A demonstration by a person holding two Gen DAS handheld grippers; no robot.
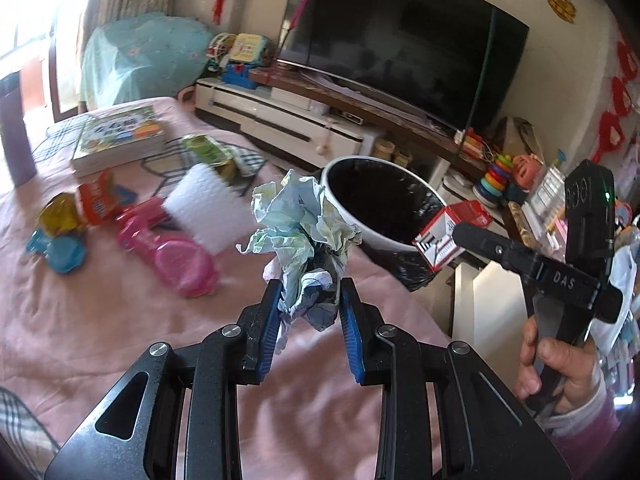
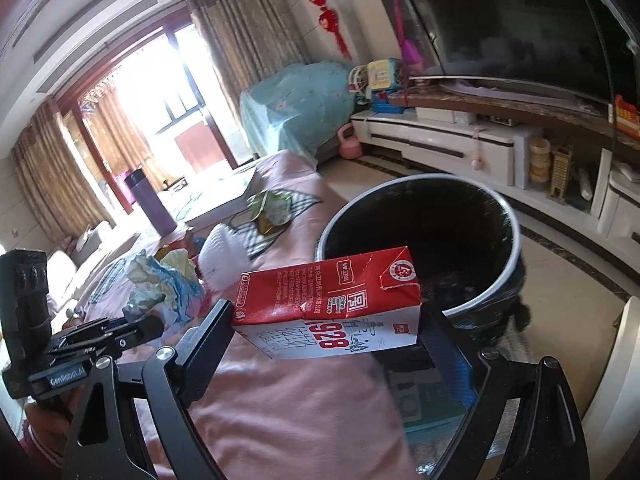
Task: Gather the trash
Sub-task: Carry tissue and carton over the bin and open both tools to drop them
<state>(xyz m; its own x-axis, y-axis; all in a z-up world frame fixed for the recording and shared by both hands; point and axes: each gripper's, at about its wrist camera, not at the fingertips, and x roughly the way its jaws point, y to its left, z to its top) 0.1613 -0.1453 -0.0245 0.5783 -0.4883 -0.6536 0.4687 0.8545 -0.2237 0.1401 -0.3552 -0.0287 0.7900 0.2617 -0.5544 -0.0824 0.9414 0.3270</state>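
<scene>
My left gripper (image 1: 308, 300) is shut on a crumpled ball of pale blue and yellow paper (image 1: 300, 232), held above the pink-covered table, just short of the trash bin (image 1: 384, 208). The bin is round, white-rimmed, lined with a black bag, standing off the table's edge. My right gripper (image 2: 326, 320) is shut on a red and white carton (image 2: 332, 304), held sideways at the bin's near rim (image 2: 420, 240). The carton (image 1: 444, 236) and right gripper also show in the left wrist view. The paper ball (image 2: 164, 284) shows at left in the right wrist view.
On the pink cloth (image 1: 120, 320) lie a white foam pad (image 1: 208, 204), pink plastic cases (image 1: 172, 252), orange and yellow wrappers (image 1: 80, 208), a blue toy (image 1: 60, 252), a green packet (image 1: 208, 152) and books (image 1: 120, 136). A TV (image 1: 400, 40) and cabinet stand behind.
</scene>
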